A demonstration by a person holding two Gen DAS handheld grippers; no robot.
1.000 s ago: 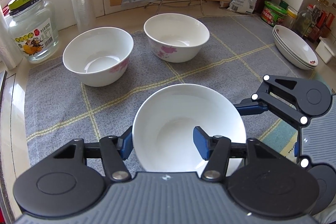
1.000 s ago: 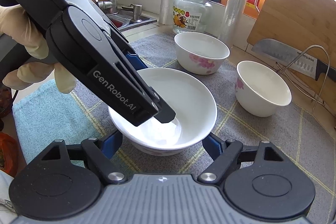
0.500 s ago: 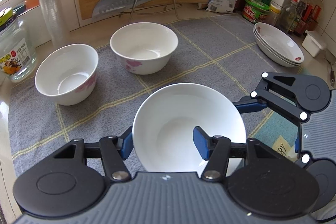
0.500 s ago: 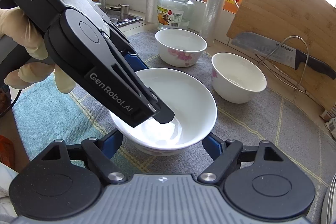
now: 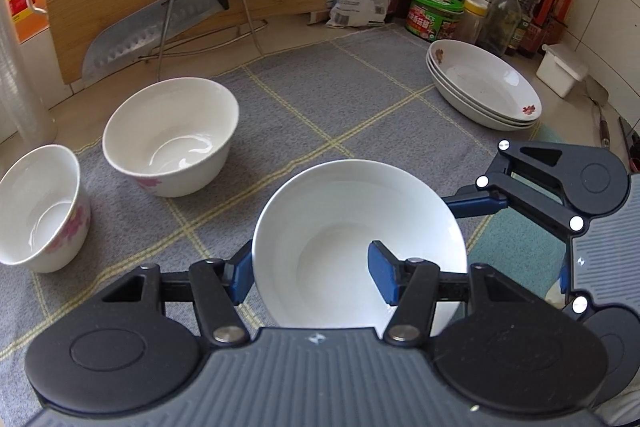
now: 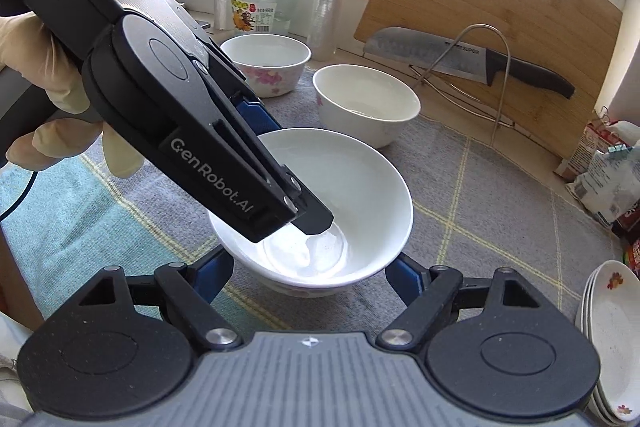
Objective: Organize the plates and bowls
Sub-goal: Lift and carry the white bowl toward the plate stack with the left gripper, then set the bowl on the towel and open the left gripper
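thing: round white china bowl (image 5: pixel 352 227), frame middle | feel: hard, slick, breakable | hold: rim | left gripper (image 5: pixel 312 267) pinches its rim | right gripper (image 6: pixel 308 275) clamps its 2 sides

The steel knife blade (image 6: pixel 424 47) reads "SUPOR"; the black left claw (image 6: pixel 308 223) bears "GenRobot.AI" and "DAS Data Acquisition System" (white lettering).

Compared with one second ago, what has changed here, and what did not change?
Both grippers carried the held bowl sideways over the mat, away from the two loose bowls and toward the stacked plates. Unchanged: the left gripper pinches the bowl's wall, the right gripper straddles it, and nothing was released.
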